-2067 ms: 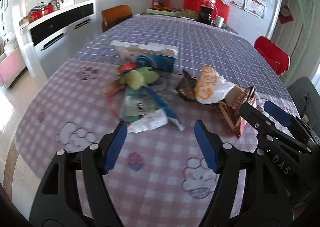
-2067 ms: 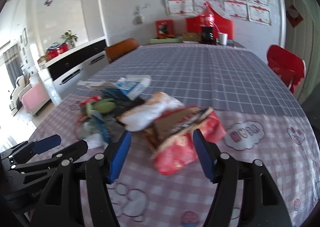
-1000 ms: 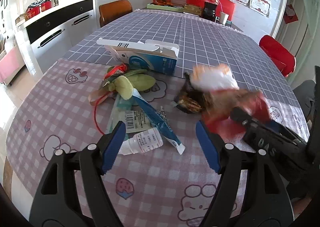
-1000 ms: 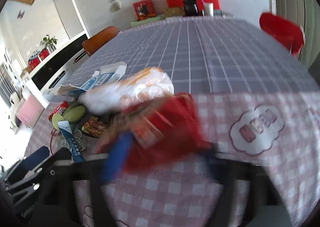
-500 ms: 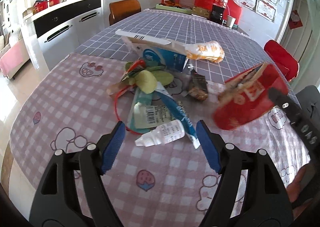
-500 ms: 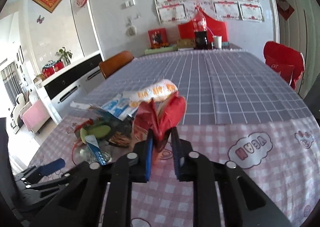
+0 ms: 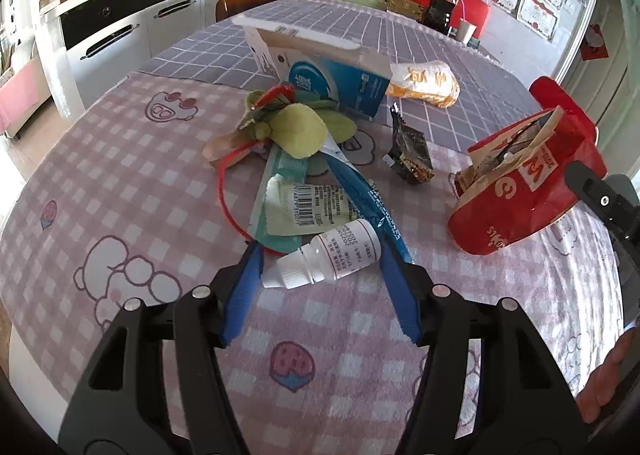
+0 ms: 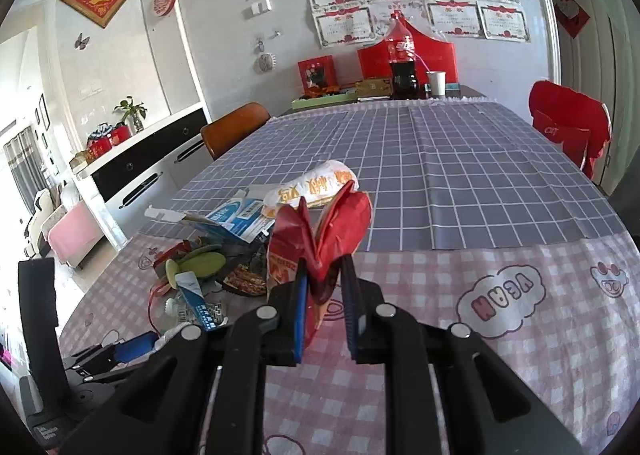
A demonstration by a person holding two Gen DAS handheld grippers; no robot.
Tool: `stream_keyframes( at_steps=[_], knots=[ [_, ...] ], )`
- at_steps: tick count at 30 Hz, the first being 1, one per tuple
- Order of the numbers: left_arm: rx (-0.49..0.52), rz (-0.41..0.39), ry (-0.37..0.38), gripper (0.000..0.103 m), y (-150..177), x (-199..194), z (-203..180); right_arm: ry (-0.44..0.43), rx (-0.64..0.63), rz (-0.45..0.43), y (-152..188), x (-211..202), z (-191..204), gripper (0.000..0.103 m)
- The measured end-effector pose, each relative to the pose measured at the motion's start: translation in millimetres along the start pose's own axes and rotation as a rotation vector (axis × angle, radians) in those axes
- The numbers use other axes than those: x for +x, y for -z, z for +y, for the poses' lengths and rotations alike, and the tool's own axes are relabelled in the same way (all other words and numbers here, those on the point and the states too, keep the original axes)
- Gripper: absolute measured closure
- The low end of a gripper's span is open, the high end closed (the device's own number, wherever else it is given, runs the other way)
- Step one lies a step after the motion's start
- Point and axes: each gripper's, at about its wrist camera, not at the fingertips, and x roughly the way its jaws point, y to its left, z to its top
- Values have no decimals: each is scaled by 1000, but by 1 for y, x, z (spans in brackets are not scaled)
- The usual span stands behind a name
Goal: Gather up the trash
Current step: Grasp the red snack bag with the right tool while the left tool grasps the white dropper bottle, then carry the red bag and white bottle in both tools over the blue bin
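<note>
The right hand-held gripper [image 8: 325, 305] is clamped narrow on the rim of a red snack bag [image 8: 320, 239], pinching it between its blue pads; in the left wrist view that bag [image 7: 528, 191] hangs open at 3 o'clock of the litter pile, stuffed with crumpled paper, and whether its base touches the checked surface [image 7: 120, 183] cannot be told. The left hand-held gripper [image 7: 320, 287] stands wide, its blue fingers [image 7: 246, 287] either side of a small white dropper bottle [image 7: 332, 253] lying on its side, not closed on it. At 12 o'clock of the bottle lie a barcode wrapper [image 7: 308, 207], a blue sachet [image 7: 360, 191] and green peels [image 7: 298, 129]. A dark foil wrapper [image 7: 410, 157] sits at 1 o'clock. Farther at 12 o'clock stands a blue-and-white carton [image 7: 320, 71], with an orange-and-white packet [image 7: 426, 83] just beside it at 3 o'clock.
</note>
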Motion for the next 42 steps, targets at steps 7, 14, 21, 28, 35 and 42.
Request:
stream_keyframes(
  at_steps=[7,14,21,28,35,42],
  knots=[
    [1,-38,-14,44,4,-22,7,-53,-35,-14,0,-10,19,87],
    [-24,-103,-50,44,9,-54,33,-144,-82,-33,-4,-20,61,87],
    [-90,-153,-146,44,19,-94,82,-271,-152,-23,2,-23,125,87],
    [-199,-200,-281,44,45,-146,147,-437,-238,24,24,-26,214,87],
    [-312,-222,-422,44,76,-193,211,-597,-325,87,53,-34,300,87],
    [-436,-229,-540,44,112,-231,272,-735,-424,153,90,-46,385,87]
  ],
)
